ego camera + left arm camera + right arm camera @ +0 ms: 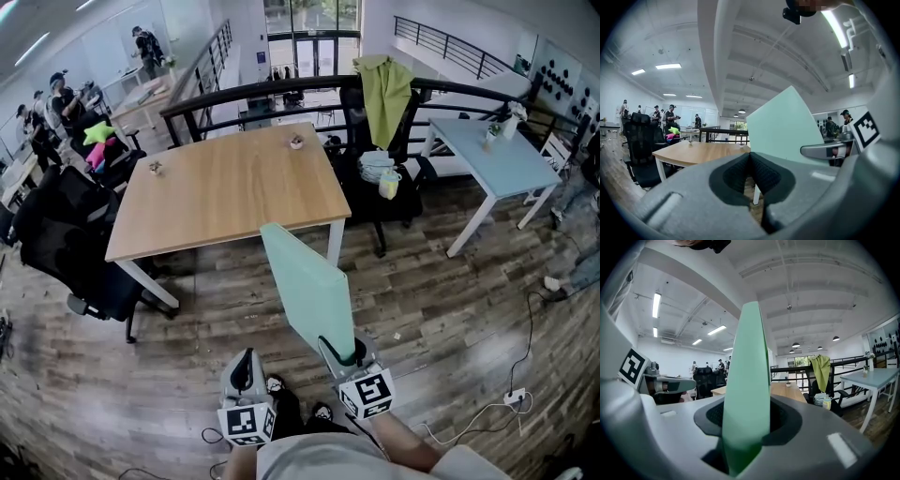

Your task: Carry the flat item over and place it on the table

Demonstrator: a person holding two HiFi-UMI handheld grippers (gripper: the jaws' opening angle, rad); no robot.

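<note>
A pale green flat board [307, 289] stands on edge in my right gripper [339, 352], which is shut on its lower end; in the right gripper view the board [747, 385] rises edge-on between the jaws. It points toward the wooden table [225, 192], whose near edge lies just beyond the board's top. My left gripper [246, 367] hangs beside it at the left, shut with nothing in it; its black pads [752, 171] meet in the left gripper view, where the board [785, 126] shows at the right and the table [701, 152] lies ahead.
Black office chairs [66, 234] stand left of the table. Another chair with a green cloth [384, 89] and a stack of dishes stands behind its right corner. A light blue table [497, 155] is at the right. Cables [506, 398] lie on the wooden floor. People stand at the far left.
</note>
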